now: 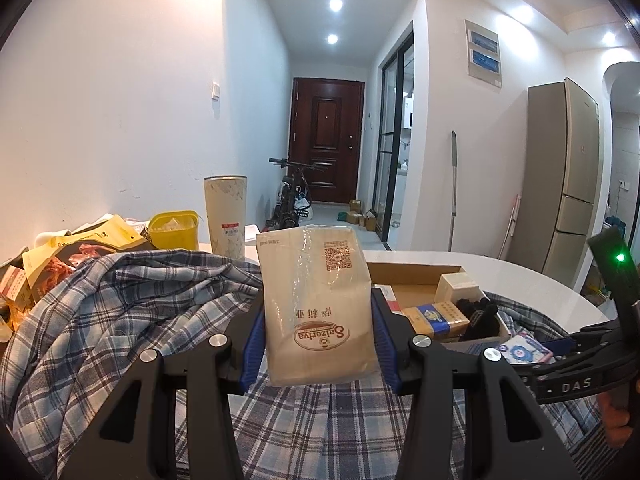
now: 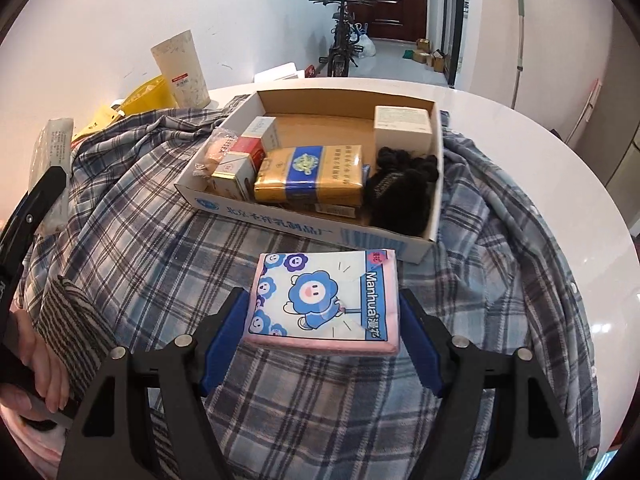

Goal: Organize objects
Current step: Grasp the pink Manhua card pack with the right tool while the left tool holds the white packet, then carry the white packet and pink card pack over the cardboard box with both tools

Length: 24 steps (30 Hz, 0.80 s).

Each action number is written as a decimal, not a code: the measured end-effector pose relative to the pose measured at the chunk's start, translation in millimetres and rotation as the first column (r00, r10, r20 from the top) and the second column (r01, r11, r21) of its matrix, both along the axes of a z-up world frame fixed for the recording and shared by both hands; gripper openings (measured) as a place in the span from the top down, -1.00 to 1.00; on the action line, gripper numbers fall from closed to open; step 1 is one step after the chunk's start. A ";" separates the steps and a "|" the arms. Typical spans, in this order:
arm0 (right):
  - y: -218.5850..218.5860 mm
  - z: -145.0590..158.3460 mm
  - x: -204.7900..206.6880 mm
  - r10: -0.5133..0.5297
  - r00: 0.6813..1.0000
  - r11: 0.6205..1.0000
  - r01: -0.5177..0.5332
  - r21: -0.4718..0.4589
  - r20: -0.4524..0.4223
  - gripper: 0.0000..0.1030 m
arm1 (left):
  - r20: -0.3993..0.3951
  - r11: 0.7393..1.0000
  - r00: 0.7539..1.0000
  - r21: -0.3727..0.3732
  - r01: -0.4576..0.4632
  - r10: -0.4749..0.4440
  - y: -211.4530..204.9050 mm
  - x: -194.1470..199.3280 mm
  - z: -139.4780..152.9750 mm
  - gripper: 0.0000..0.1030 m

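Observation:
My left gripper (image 1: 318,340) is shut on a beige paper packet (image 1: 316,304) with brown print and holds it upright above the plaid shirt (image 1: 120,320). My right gripper (image 2: 324,328) is shut on a pink and blue tissue pack (image 2: 326,300), held just in front of the open cardboard box (image 2: 320,232). The box holds a gold and blue carton (image 2: 312,176), small red and white boxes (image 2: 240,160), a white box (image 2: 402,124) and a black bundle (image 2: 400,192). The box also shows in the left wrist view (image 1: 416,272).
A plaid shirt (image 2: 140,220) covers the round white table (image 2: 560,160). A tall beige tumbler (image 1: 225,216), a yellow tub (image 1: 174,230) and snack bags (image 1: 80,248) stand at the far left. A bicycle (image 2: 344,36) and door lie beyond.

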State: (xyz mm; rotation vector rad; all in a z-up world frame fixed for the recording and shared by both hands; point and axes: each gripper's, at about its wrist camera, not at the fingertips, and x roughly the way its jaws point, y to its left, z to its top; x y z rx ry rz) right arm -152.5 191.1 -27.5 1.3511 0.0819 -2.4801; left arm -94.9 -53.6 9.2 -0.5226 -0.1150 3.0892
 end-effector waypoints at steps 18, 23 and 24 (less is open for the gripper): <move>3.5 113.1 -19.8 -0.095 0.947 0.992 0.065 -0.105 -0.306 -0.42 | 0.039 0.989 0.991 0.073 0.128 -0.132 16.1 -61.2 119.0 0.04; -7.7 151.7 -37.7 -0.121 0.901 0.991 0.088 -0.100 -0.415 -0.42 | 0.038 0.990 0.992 0.083 0.117 -0.120 31.9 -99.9 149.6 0.03; -9.1 156.4 -44.7 -0.129 0.897 0.990 0.094 -0.101 -0.424 -0.42 | 0.050 0.988 0.991 0.104 0.115 -0.120 34.2 -111.5 155.3 0.04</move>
